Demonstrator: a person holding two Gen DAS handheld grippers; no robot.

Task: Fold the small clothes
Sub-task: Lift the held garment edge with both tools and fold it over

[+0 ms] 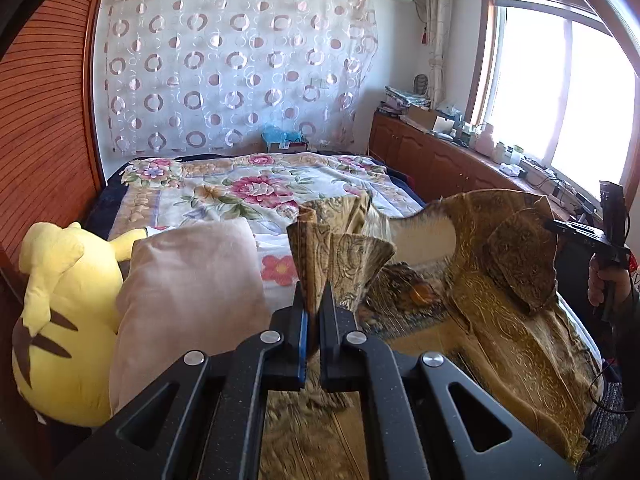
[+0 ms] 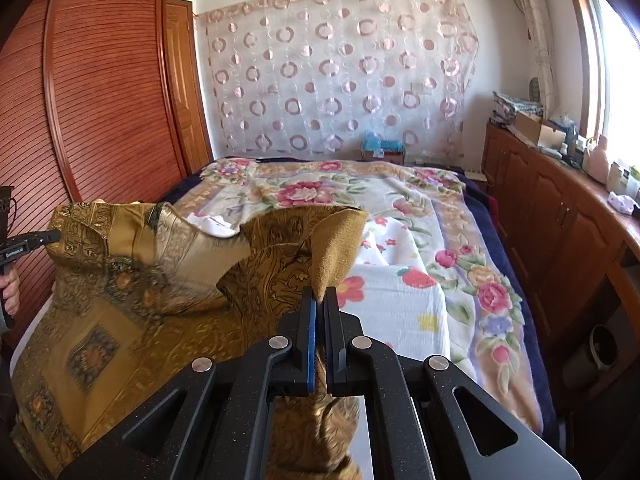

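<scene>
Gold patterned garment (image 1: 500, 264) pinched between left hand-held gripper (image 1: 314, 300) and right hand-held gripper (image 2: 320, 304), above floral bed (image 2: 400, 200).

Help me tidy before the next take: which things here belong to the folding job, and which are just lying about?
In the job:
- gold garment, lifted off the bed
- left claw, shut on one bunched edge
- right claw, shut on another edge

Lying about:
- yellow plush
- pink pillow
- floral bedspread
- clutter on the sideboard
</scene>
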